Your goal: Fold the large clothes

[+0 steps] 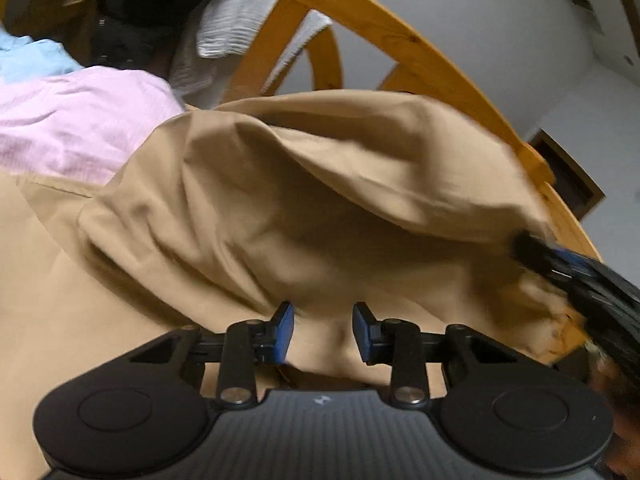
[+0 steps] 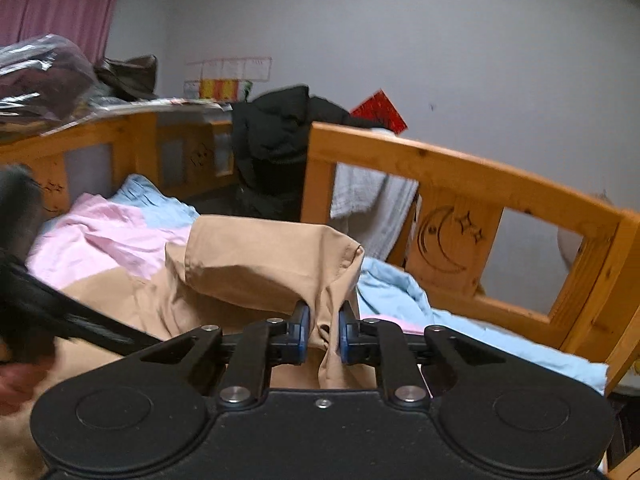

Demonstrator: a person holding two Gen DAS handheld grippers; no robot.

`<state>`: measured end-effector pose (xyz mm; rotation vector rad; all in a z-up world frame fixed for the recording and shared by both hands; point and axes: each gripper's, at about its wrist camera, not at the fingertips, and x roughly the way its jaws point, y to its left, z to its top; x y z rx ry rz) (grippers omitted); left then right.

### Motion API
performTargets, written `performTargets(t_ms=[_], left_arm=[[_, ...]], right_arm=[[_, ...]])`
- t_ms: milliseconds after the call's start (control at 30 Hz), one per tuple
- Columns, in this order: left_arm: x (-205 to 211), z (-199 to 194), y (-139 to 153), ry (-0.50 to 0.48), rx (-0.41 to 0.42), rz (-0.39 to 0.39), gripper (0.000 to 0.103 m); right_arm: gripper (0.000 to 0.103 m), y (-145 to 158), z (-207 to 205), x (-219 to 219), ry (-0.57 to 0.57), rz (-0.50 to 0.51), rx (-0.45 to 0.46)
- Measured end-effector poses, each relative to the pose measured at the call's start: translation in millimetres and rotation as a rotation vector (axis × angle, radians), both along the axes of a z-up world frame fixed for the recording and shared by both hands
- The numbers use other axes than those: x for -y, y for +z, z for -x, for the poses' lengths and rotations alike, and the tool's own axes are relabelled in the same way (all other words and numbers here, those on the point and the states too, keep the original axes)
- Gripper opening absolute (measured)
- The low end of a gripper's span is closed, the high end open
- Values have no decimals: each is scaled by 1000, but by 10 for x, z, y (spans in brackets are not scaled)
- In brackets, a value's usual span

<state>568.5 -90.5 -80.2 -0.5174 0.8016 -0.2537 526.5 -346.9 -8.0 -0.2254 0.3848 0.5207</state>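
Left wrist view: left gripper [image 1: 323,330] with jaws apart, gripping nothing, low over the tan garment [image 1: 248,208]. Garment heaped on the bed, one flap lifted in a billow toward the wooden bed rail [image 1: 420,52]; right gripper [image 1: 524,252] pinching the flap's far corner.

Right wrist view: right gripper [image 2: 324,334] clamped on a bunched edge of the tan garment [image 2: 256,256], raised above the pink and blue bedding [image 2: 112,236]. Probably mid first fold; flattening and further folds left.

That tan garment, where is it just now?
The tan garment lies on the bed over pink-and-blue bedding, one bunched edge pinched in the right gripper near the wooden rail.
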Motion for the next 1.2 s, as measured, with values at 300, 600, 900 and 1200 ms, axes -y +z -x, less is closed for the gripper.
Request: performTargets(t_ms=[300, 600, 900, 1200], left_arm=[[66, 119, -69, 20, 81, -145, 61], [-546, 978, 47, -206, 58, -185, 83], [-1155, 1080, -25, 55, -43, 150, 87], [-1103, 866, -287, 171, -201, 235, 13]], right_arm=[[13, 59, 572, 109, 67, -48, 29], [13, -151, 1184, 186, 110, 77, 34], [14, -275, 1563, 102, 138, 159, -15], [21, -455, 1858, 91, 131, 193, -111]])
